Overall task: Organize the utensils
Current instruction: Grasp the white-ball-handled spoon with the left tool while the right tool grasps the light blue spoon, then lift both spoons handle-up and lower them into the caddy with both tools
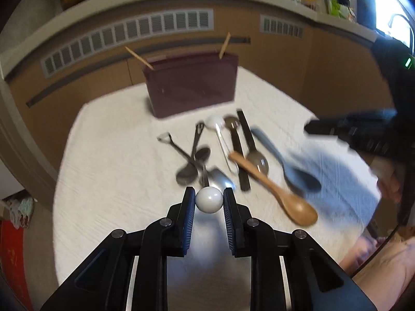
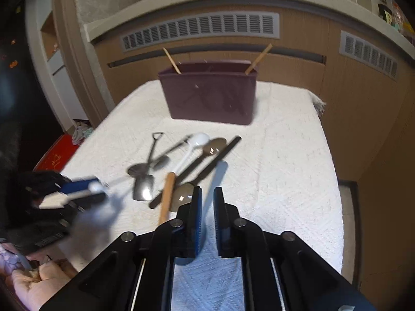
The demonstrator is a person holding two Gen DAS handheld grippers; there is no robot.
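Note:
My left gripper [image 1: 209, 200] is shut on the white ball end [image 1: 209, 200] of a metal utensil, just above the white cloth; it also shows blurred in the right wrist view [image 2: 96, 188]. Several utensils lie mid-table: a wooden spoon [image 1: 280, 194], a blue-grey spoon [image 1: 288, 165], a white spoon [image 2: 193, 149], a shovel-shaped spoon [image 2: 145, 178], dark-handled spoons [image 1: 246, 150]. My right gripper [image 2: 207, 194] is partly open over the blue-grey spoon's handle [image 2: 216, 178], with the handle between its fingers. A maroon holder [image 2: 210, 96] with two wooden sticks [image 2: 258, 59] stands at the back.
A white textured cloth [image 2: 285, 155] covers the table. Wooden cabinets with vents [image 2: 199, 29] stand behind it. The table's right edge [image 2: 334, 171] drops to the floor. A red box [image 1: 13, 259] sits low on the left.

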